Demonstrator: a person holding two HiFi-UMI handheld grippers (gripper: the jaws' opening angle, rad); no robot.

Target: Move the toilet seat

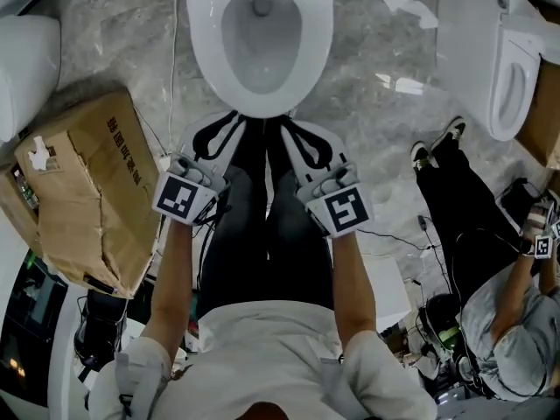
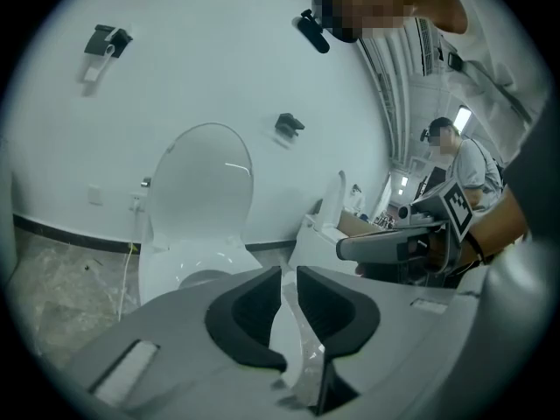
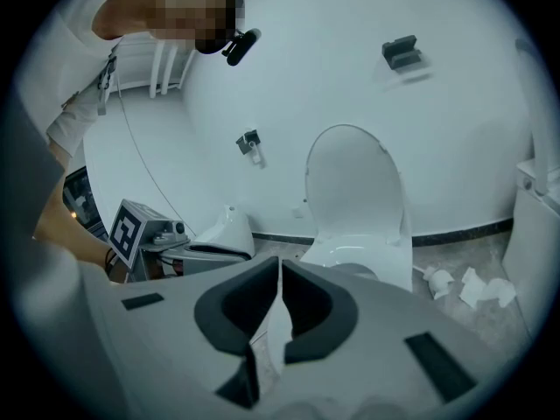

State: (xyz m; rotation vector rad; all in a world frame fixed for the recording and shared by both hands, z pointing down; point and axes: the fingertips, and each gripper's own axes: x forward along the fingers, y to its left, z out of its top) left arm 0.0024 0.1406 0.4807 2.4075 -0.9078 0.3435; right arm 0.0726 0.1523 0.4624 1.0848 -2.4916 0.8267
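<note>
Head view: the left gripper (image 1: 229, 131) and right gripper (image 1: 297, 138) hang side by side just short of the toilet bowl's (image 1: 199, 42) front rim, about equally near. The left jaws stand a slit apart and the right jaws are pressed together, both empty. Beyond and above them, the toilet seat (image 2: 203, 182) stands raised at the wall, its long axis upright.

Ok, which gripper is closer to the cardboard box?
Left. The left gripper hangs just beside the cardboard box; the right gripper is farther off, on the other side of the person's legs.
</note>
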